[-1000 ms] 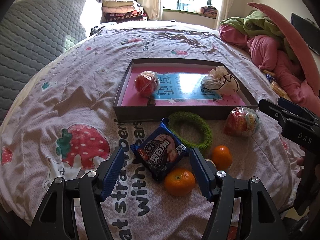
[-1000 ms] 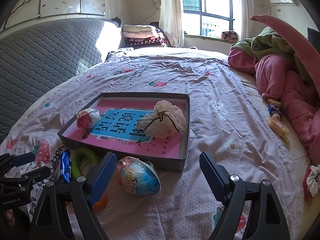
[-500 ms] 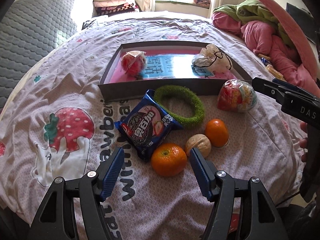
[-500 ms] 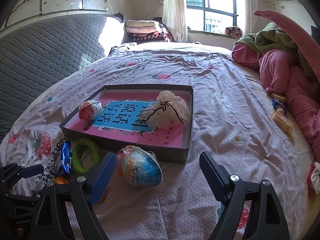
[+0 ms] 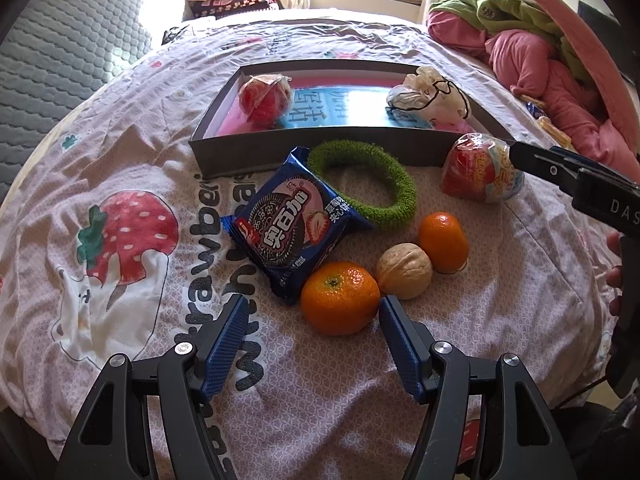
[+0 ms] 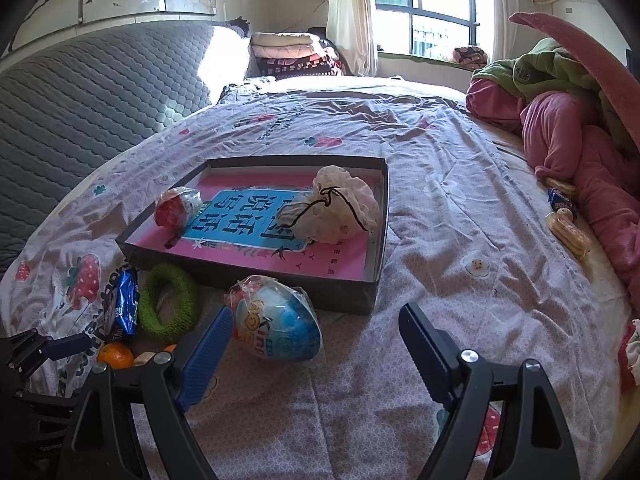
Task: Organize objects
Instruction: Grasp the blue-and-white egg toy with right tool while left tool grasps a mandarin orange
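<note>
Change since earlier frame: my left gripper [image 5: 310, 312] has come down and closer to the loose items; the tangerine [image 5: 339, 297] now sits just ahead of its fingertips, nearer the right-hand finger. My right gripper [image 6: 316, 322] has barely shifted.
Left gripper state: jaws wide apart, nothing between the pads.
Right gripper state: jaws wide apart, empty; the toy egg [image 6: 278, 322] lies just beyond its left-hand finger.
Target position: tangerine rests on the bedspread [image 5: 500, 292] near the bed's front edge, touching the cookie packet [image 5: 294, 222] and the walnut [image 5: 404, 270].
Destination: shallow box [image 5: 320, 148] farther up the bed, already holding two items.
Method: I judge the tangerine the next pick. Centre the jaws on it, straddle at its widest part, and avoid catching the packet corner or walnut.
Grip: close gently; the fruit is round and may roll.
</note>
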Tool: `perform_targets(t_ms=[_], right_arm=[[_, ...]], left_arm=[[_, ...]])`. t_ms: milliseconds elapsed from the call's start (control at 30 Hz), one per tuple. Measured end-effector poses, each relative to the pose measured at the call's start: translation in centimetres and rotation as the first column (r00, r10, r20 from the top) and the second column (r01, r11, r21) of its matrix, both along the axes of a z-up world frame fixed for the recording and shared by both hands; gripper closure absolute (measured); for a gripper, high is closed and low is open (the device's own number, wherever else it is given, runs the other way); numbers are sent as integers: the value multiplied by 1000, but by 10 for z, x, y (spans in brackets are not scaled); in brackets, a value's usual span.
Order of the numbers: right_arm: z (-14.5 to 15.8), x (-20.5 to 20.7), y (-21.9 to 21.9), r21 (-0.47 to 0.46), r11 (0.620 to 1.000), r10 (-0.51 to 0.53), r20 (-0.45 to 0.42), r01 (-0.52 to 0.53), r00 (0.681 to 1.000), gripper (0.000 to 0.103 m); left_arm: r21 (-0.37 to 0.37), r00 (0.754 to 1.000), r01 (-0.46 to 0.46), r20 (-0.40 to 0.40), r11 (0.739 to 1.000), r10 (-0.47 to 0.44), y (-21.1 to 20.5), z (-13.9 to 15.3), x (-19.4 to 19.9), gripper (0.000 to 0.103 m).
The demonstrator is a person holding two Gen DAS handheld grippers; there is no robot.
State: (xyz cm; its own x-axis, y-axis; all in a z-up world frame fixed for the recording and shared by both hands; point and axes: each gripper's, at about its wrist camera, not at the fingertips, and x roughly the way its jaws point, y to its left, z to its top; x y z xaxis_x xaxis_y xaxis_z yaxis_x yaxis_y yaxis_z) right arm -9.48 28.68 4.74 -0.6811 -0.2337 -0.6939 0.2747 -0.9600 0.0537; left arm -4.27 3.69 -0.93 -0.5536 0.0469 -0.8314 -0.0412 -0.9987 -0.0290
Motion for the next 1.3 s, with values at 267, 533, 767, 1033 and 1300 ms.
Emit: perform_targets(t_ms=[267, 533, 767, 1033, 1300], right_arm=[[-15, -8, -7, 24, 1000, 19, 40, -20, 999, 18], [-28, -20, -19, 14, 997, 69, 87, -71, 994, 18], [-37, -29, -28, 0, 997, 80, 123, -81, 989, 18], [-41, -33, -36, -36, 996, 92, 170, -87, 981, 42], [-38, -31, -27, -97, 993, 88, 169, -72, 982, 43]], left_arm=[[9, 1000, -22, 11, 1000, 22, 1, -5, -6, 34], [23, 999, -35, 13, 999, 34, 0, -8, -10, 34], [47, 1000, -25, 17, 999, 24, 1, -7, -11, 45], [75, 1000, -10, 21, 997, 8, 2, -7, -11, 57], [125, 999, 17, 26, 992, -21, -2, -7, -9, 63]])
